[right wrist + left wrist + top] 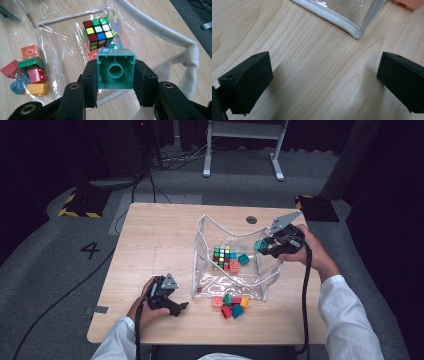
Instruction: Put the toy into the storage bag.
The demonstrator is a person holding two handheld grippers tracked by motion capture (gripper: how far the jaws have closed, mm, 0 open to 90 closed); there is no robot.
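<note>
Now, teal block (115,72): clamped btwn right gripper (115,82) jaws, held over the clear bag's (265,270) open top.
Done: Rubik's cube (222,257), orange block (234,266) and another teal one already inside bag.
Left: approx. 6 loose blocks (230,304) on surface (150,235) just outside bag's front edge.
Left gripper (176,307): jaws wide apart, empty, resting low near bag corner.

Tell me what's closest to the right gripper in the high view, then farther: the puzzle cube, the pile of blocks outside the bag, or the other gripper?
1. puzzle cube, inside the clear bag.
2. pile of blocks, at the bag's near edge.
3. left gripper, far across the table from the right gripper.
</note>
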